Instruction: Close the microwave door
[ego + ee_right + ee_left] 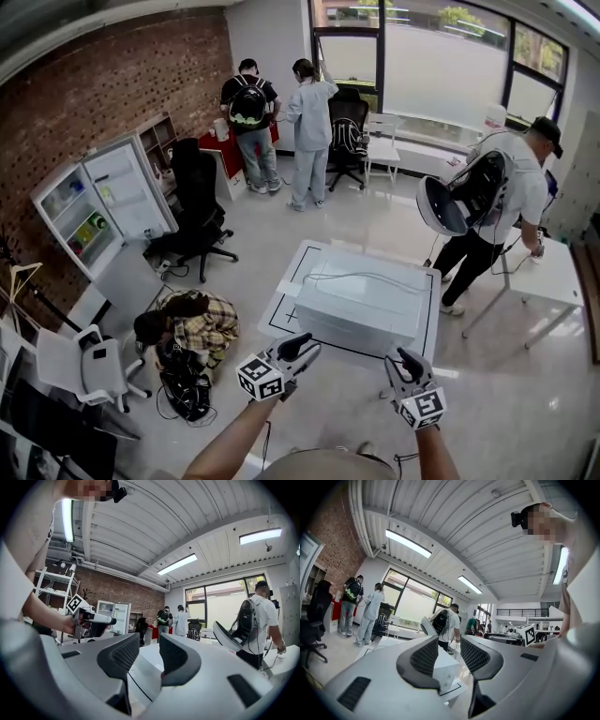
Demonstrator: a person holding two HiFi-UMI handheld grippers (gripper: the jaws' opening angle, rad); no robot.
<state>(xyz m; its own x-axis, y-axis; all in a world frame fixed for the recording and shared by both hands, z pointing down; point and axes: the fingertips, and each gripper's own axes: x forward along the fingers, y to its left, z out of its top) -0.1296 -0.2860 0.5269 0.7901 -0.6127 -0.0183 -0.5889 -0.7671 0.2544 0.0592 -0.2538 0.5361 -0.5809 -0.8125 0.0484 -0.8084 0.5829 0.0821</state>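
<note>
Both my grippers are held out level in front of me, just short of the near edge of the white board (279, 305) with the black outline. The microwave (361, 300) is a plain white box sitting on that board, closer to its right edge, with a bare strip along the left edge. I honestly can't tell from here whether its door is open or not.

The left gripper (305, 349) has its fingers (423, 660) spread with nothing pinched; past the gap I just see a corner of the microwave. It's the same with the right gripper (405, 361): fingers (123, 657) apart, empty, not touching anything. Someone's crouched on the floor (192, 323) off to my left.
</note>
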